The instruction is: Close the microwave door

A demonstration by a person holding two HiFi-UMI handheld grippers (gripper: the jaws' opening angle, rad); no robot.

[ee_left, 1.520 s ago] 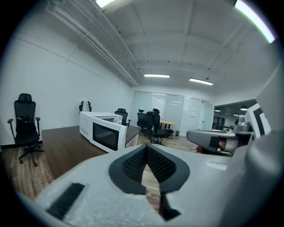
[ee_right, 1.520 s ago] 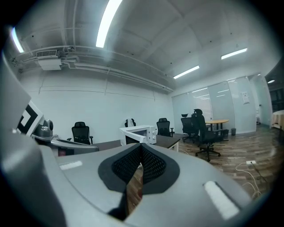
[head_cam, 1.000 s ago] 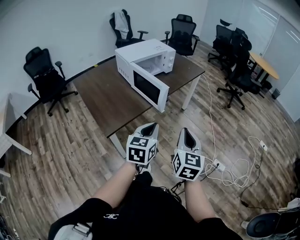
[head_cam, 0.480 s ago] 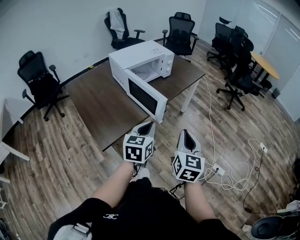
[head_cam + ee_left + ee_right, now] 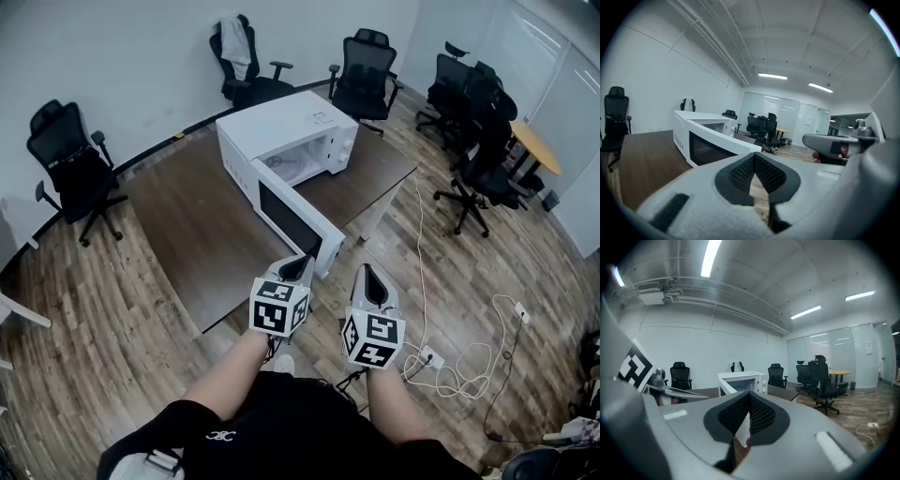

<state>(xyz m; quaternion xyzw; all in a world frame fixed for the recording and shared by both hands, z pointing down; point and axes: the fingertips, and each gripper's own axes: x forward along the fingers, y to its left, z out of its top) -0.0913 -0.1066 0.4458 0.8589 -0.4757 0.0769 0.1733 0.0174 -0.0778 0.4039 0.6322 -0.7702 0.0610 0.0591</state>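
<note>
**Door open; both tools shut and short of it**

The microwave [image 5: 302, 120] sat on the far half of the brown bench [image 5: 187, 216]. Its door [image 5: 298, 217] was swung fully out, with the dark window face turned toward the person and the free end reaching the bench's near edge. The cavity stood open behind it.

The left hand-held gripper [image 5: 298, 267] had its jaws pressed together with nothing between them. Its tip was near the door's free end but apart from it. The right hand-held gripper [image 5: 372, 277] was likewise closed and empty, beside the left and off the bench corner. Neither touched the microwave.

Judgement: this was the reach before the push. To do it well:
- Keep the jaws shut and use the left tip as a blunt pusher.
- Place it on the window side of the door, close to the free end, where leverage is best.
- Follow the door's arc round toward the cavity, not straight ahead, or the tip may slide off the edge.
- The oven looked light and might skid, so steady pressure should work better than a shove.
- Finish with a firm press so the latch catches.
</note>
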